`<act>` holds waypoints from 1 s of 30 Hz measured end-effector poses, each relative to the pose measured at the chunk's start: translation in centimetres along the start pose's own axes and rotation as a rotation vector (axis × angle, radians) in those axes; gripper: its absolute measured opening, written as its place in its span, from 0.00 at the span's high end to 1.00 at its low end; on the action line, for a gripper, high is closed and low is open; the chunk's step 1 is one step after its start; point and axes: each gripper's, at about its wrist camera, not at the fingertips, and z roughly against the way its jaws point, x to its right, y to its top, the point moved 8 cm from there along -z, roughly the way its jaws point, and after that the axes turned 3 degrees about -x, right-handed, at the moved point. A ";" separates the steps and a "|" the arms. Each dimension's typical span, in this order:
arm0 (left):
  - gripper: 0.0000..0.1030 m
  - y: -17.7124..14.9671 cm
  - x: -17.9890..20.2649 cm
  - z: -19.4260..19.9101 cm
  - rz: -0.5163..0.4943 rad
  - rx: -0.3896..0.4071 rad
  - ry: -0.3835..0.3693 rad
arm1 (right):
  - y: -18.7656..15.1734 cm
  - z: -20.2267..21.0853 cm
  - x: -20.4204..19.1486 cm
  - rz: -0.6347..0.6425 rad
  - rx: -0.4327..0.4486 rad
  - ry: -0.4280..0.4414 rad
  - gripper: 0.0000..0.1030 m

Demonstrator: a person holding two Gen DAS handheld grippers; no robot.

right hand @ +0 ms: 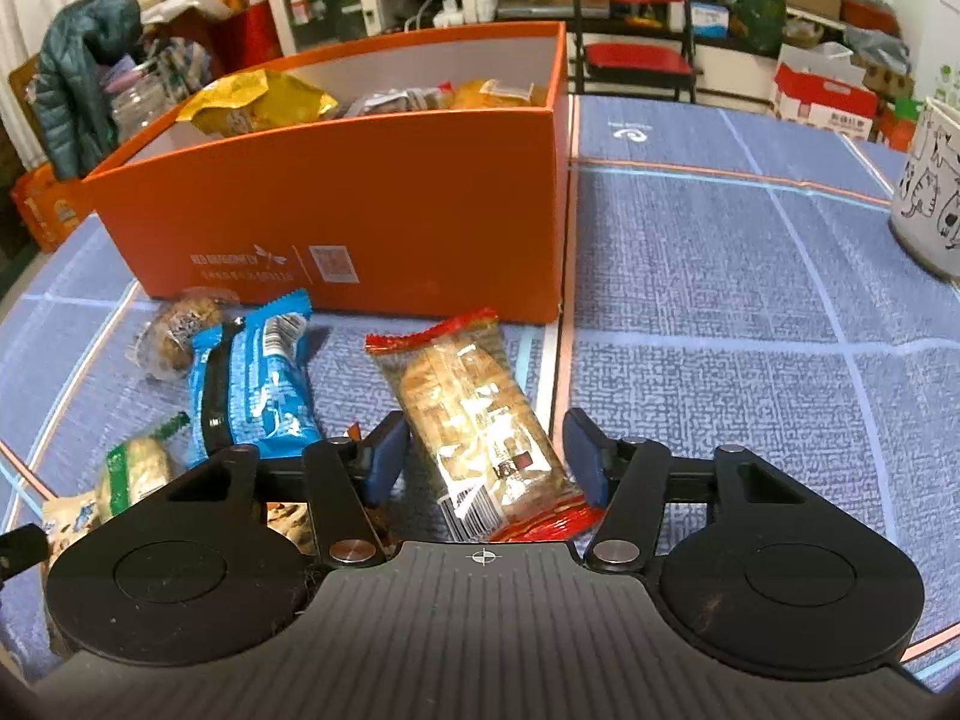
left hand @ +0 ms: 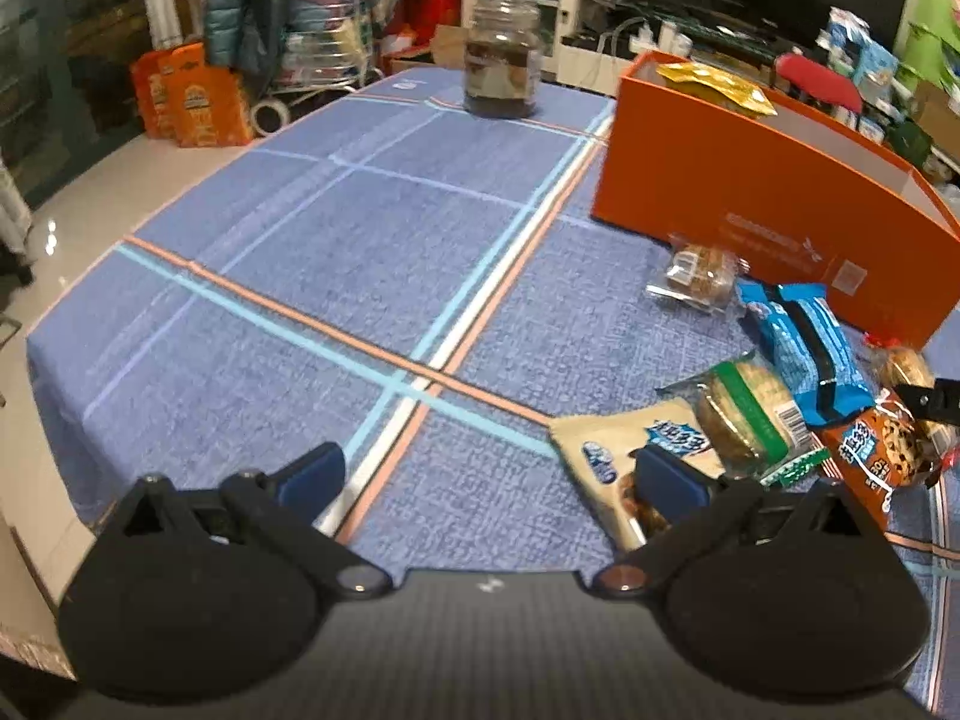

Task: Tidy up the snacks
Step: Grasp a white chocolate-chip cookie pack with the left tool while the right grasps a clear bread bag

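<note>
- My left gripper is spread wide above the blue checked tablecloth, holding nothing; its right pad overlaps the near corner of a cream cookie packet.
- Far across the cloth from it stands a glass jar, upright, with dark contents.
- Right of the cream packet, in the left wrist view, a green-edged cracker pack, a blue wrapper and an orange chocolate-chip cookie packet lie close together, partly overlapping.
- A small clear-wrapped cake lies just beside the near wall of the orange box.
- The orange box is open at the top; a yellow bag and several other packets sit inside it.
- My right gripper is apart, with one pad on each side of a red-edged clear cracker pack that lies flat on the cloth in front of the box. Whether the pads touch the wrapper, I cannot tell.
- At the far right of the right wrist view stands a white mug with cat drawings, well apart from the snacks.
</note>
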 end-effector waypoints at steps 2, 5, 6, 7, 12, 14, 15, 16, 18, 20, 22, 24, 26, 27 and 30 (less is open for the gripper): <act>0.00 -0.6 -0.4 0.3 0.007 0.001 0.008 | 0.0 0.1 0.1 0.000 0.000 0.006 0.64; 0.00 -1.5 -0.6 1.0 0.008 0.016 0.019 | -0.1 0.1 0.3 0.004 0.003 0.005 0.66; 0.00 -1.8 -0.4 1.2 0.007 0.023 0.018 | -0.1 0.1 0.4 0.003 0.003 0.004 0.67; 0.00 -2.0 -0.2 1.5 0.006 0.031 0.012 | -0.2 0.2 0.5 0.006 0.004 0.001 0.67; 0.00 -2.1 1.2 1.8 0.035 0.052 0.008 | -0.5 0.4 0.6 0.026 0.013 -0.017 0.67; 0.00 -1.8 1.9 1.4 0.065 0.050 0.010 | -0.5 0.4 0.6 0.031 0.014 -0.020 0.66; 0.00 -1.7 2.2 1.1 0.074 0.047 0.009 | -0.5 0.4 0.6 0.034 0.015 -0.021 0.65; 0.00 -1.6 2.6 0.8 0.083 0.036 0.001 | -0.5 0.4 0.5 0.038 0.015 -0.024 0.65; 0.00 -1.5 3.2 0.3 0.099 0.031 -0.022 | -0.6 0.4 0.5 0.043 0.015 -0.026 0.65; 0.00 -1.4 3.7 0.0 0.089 0.049 -0.029 | -0.6 0.4 0.5 0.046 0.015 -0.024 0.65; 0.00 -1.4 3.8 -0.4 0.098 0.045 -0.066 | -0.6 0.4 0.5 0.045 0.014 -0.021 0.65; 0.00 -1.2 3.4 -0.1 0.133 0.054 -0.108 | -0.6 0.4 0.5 0.046 0.014 -0.020 0.65; 0.00 -1.2 3.4 -0.2 0.148 0.048 -0.150 | -0.6 0.4 0.5 0.046 0.013 -0.020 0.65; 0.00 -1.2 3.7 -0.3 0.121 0.047 -0.147 | -0.6 0.4 0.5 0.047 0.013 -0.021 0.65; 0.08 -1.5 4.6 -0.5 0.045 0.053 -0.125 | -0.6 0.3 0.3 0.056 0.011 -0.027 0.65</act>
